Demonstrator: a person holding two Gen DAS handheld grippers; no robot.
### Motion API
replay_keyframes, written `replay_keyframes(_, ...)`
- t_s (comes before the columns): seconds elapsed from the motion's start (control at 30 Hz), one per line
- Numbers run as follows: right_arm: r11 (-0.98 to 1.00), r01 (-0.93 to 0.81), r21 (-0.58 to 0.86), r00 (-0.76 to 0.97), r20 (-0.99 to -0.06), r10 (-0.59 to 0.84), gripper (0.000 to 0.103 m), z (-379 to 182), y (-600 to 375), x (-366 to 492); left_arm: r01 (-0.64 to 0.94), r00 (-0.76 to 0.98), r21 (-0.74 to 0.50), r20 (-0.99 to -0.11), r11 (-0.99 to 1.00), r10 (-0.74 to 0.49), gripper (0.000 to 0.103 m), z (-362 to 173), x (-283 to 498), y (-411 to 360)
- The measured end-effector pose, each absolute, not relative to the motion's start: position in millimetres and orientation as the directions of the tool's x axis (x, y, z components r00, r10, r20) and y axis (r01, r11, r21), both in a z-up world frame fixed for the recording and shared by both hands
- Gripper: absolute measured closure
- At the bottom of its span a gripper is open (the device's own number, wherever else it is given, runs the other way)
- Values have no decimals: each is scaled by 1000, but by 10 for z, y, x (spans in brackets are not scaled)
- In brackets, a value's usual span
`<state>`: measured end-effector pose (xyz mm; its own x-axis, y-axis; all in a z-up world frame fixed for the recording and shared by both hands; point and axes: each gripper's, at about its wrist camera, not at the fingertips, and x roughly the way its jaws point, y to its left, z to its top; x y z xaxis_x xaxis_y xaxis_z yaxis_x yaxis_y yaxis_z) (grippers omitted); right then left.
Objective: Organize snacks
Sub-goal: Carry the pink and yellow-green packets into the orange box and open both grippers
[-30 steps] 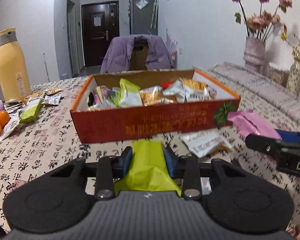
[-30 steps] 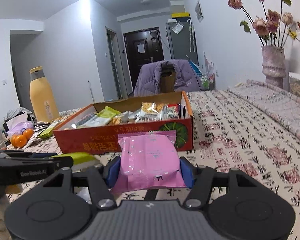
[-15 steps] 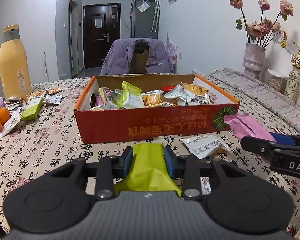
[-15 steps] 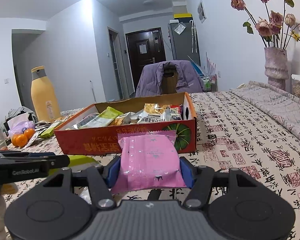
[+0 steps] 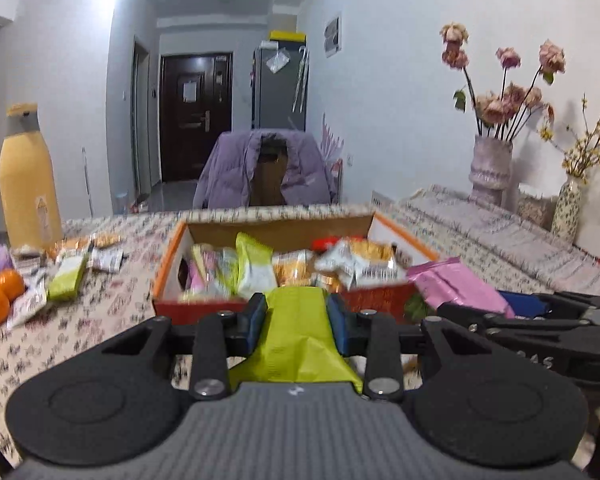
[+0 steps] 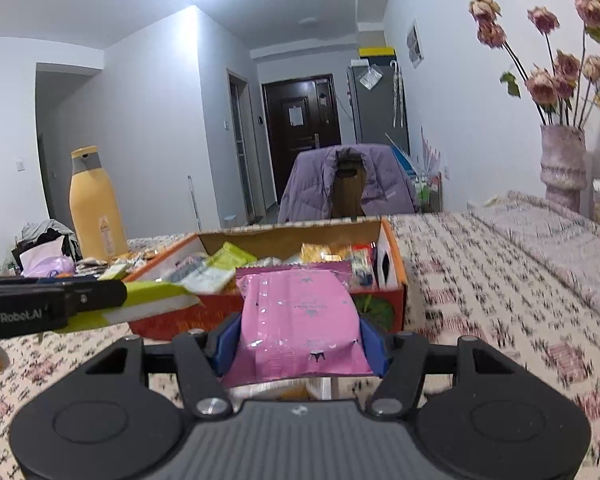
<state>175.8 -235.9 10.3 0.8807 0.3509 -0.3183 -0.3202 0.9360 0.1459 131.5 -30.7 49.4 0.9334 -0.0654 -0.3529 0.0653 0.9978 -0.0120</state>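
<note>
My left gripper point(image 5: 296, 316) is shut on a lime-green snack packet point(image 5: 296, 336), held just before the near wall of the orange cardboard box point(image 5: 168, 268), which is full of several snack packets. From the right wrist view that same packet point(image 6: 156, 300) sticks out of the left gripper's black fingers point(image 6: 60, 304) at the left. My right gripper point(image 6: 300, 332) is shut on a pink snack packet point(image 6: 300, 320), in front of the box point(image 6: 396, 264). In the left wrist view the pink packet point(image 5: 456, 284) shows at the box's right corner.
Loose snack packets point(image 5: 68, 276), oranges point(image 5: 0, 296) and a tall yellow bottle point(image 5: 26, 184) stand on the patterned tablecloth at the left. Vases with dried flowers point(image 5: 490, 172) line the right wall. A chair draped with a purple jacket point(image 5: 264, 172) stands behind the table.
Both grippers have risen with their packets. The box now sits lower and nearer in each view, and the white packet on the cloth is hidden behind the left gripper.
</note>
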Motion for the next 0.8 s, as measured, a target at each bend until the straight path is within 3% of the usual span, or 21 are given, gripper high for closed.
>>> replay_keyframes(0.43,939,-335,82,897,-276,344,42,440,-2101,2341,13,970,-3,-245,1000,-13,68,826,1850,-330)
replay_keyframes(0.8,956,-283,75,896,-335,292,42,368,-1857,3195,-67,954,-17,-293,998,59,68,512,2666,-255)
